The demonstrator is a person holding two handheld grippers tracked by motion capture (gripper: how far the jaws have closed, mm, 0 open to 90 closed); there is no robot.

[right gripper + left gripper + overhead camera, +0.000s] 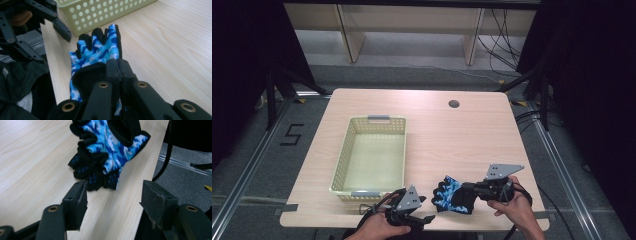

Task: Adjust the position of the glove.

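Right hand-held gripper clenches glove cuff; its fingers point toward released left hand-held gripper.

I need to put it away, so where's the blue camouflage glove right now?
In the high view the glove is near the table's front edge, pinched at its cuff by the right gripper, right of the basket.

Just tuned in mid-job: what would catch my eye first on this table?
The blue camouflage fingerless glove with black trim near the table's front edge stands out, pinched at its cuff by the shut right gripper. The left gripper faces the glove's finger ends, nothing between its fingers. Left of the glove sits a pale yellow perforated plastic basket.
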